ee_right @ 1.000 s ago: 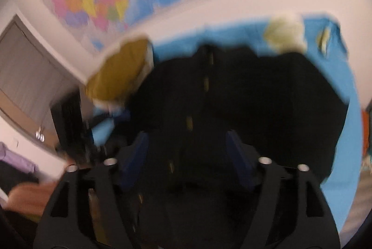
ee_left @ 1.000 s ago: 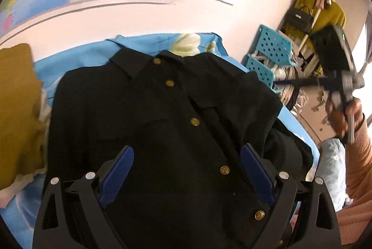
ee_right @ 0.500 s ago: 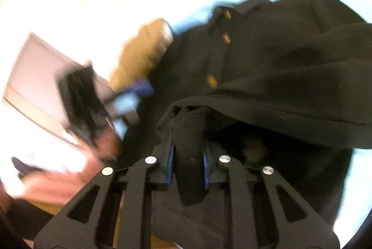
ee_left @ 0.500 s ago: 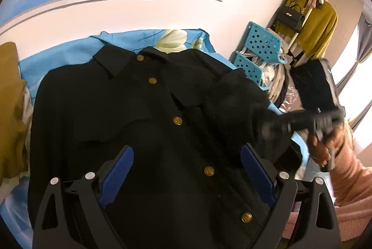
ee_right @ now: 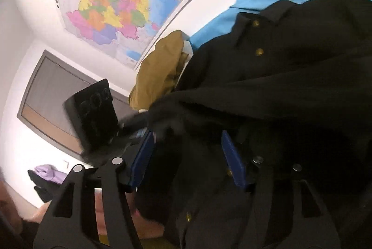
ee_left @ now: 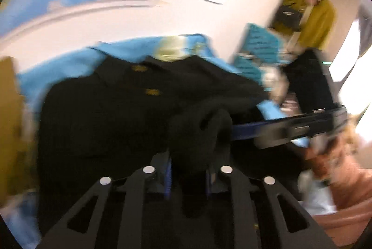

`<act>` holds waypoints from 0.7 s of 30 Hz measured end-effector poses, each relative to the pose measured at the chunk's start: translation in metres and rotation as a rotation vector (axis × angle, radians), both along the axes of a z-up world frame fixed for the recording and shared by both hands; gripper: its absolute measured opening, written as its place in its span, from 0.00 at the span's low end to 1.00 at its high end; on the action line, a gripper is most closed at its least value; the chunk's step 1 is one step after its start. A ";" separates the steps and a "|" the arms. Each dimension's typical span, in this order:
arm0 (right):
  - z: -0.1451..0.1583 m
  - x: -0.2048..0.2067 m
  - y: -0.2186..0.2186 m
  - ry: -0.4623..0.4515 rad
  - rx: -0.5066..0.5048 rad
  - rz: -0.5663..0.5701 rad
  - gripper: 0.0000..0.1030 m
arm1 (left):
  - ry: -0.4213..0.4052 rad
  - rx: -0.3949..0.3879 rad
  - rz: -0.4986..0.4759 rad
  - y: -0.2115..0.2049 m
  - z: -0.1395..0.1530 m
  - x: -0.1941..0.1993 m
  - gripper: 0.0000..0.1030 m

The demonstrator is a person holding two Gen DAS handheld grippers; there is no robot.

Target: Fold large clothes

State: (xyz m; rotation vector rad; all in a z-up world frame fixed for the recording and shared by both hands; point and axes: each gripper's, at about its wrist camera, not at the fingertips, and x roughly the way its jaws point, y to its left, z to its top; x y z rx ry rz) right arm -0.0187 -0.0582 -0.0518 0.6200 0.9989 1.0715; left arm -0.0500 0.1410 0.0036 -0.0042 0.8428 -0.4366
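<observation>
Black shirt (ee_left: 111,123) lies collar-up on blue sheet (ee_left: 58,62). Your left gripper (ee_left: 188,175) pinches its bunched sleeve. Your right gripper (ee_right: 188,156) is spread wide.

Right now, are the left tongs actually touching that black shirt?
Touching. In the left wrist view, the left tongs are closed on a bunched fold of the black shirt, with cloth pinched between the blue pads and no gap visible.
</observation>
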 end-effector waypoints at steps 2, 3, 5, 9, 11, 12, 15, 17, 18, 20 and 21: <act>0.012 -0.006 -0.036 -0.052 -0.025 -0.037 0.64 | -0.081 0.166 0.080 0.008 0.006 -0.006 0.09; 0.018 -0.006 -0.050 -0.084 -0.047 -0.074 0.65 | -0.101 0.215 0.104 0.012 0.008 -0.008 0.09; 0.029 -0.001 -0.095 -0.134 -0.109 -0.219 0.72 | -0.144 0.341 0.142 0.018 0.009 -0.013 0.11; 0.019 0.025 -0.142 -0.119 -0.286 -0.418 0.75 | -0.137 0.546 0.123 0.014 -0.014 -0.018 0.19; -0.001 0.045 -0.147 -0.039 -0.313 -0.430 0.85 | -0.124 0.620 0.100 0.007 -0.029 -0.018 0.21; -0.008 0.053 -0.142 -0.021 -0.319 -0.419 0.84 | -0.126 0.642 0.095 0.007 -0.032 -0.017 0.22; -0.036 0.077 -0.134 0.076 -0.305 -0.397 0.85 | -0.137 0.681 0.089 0.002 -0.036 -0.014 0.24; -0.042 0.088 -0.122 0.099 -0.283 -0.360 0.82 | -0.145 0.692 0.091 0.004 -0.034 -0.011 0.24; -0.045 0.095 -0.115 0.109 -0.297 -0.332 0.75 | -0.152 0.704 0.091 0.004 -0.034 -0.009 0.25; -0.049 0.098 -0.099 0.078 -0.340 -0.272 0.22 | -0.156 0.722 0.089 0.004 -0.035 -0.004 0.25; -0.046 0.095 -0.100 0.057 -0.373 -0.264 0.18 | -0.157 0.729 0.090 0.003 -0.035 0.000 0.25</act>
